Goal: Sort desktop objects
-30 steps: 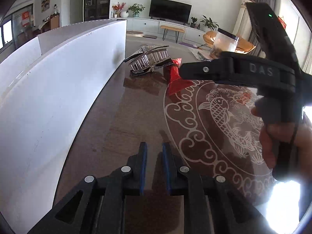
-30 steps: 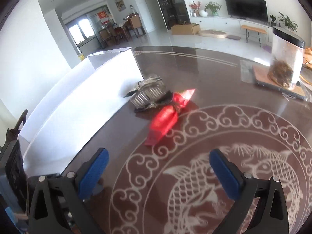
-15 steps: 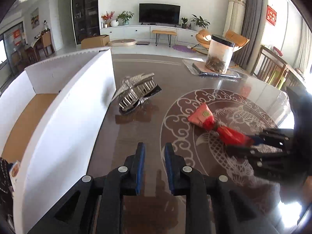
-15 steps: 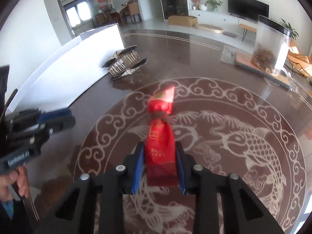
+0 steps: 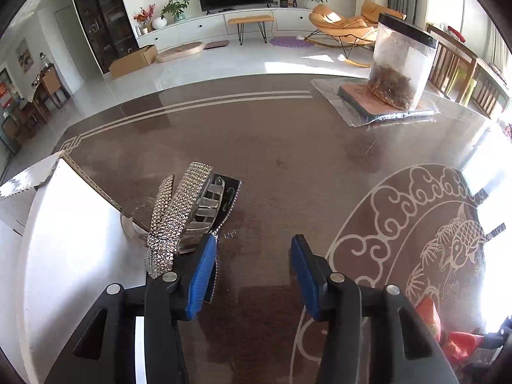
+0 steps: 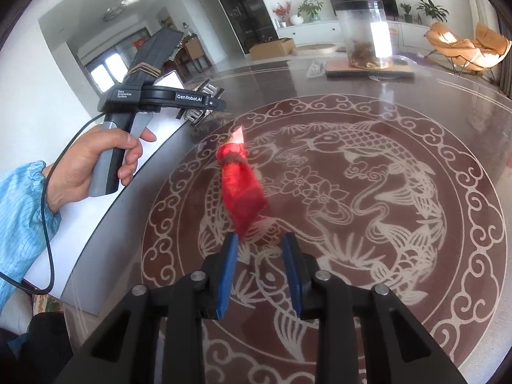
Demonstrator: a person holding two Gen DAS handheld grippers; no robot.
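A rhinestone hair clip (image 5: 185, 211) lies on the dark table beside the white box (image 5: 64, 240). My left gripper (image 5: 252, 262) is open just in front of it, its left finger touching the clip's near end. The clip also shows in the right wrist view (image 6: 201, 102), partly hidden behind the left gripper's body. My right gripper (image 6: 260, 249) holds the lower tip of a red wrapped packet (image 6: 241, 188), jaws partly closed around it, above the koi pattern. The packet also shows in the left wrist view (image 5: 448, 336), at the lower right.
A clear canister (image 5: 400, 67) with brown contents stands on a flat wrapped pad (image 5: 377, 105) at the table's far right. The white box's wall runs along the table's left side (image 6: 96, 208). My left hand and its cable (image 6: 48, 224) are in the right wrist view.
My left gripper opened and moved up to the hair clip. My right gripper lifted and swung with the red packet, which now sits further out at its fingertips.
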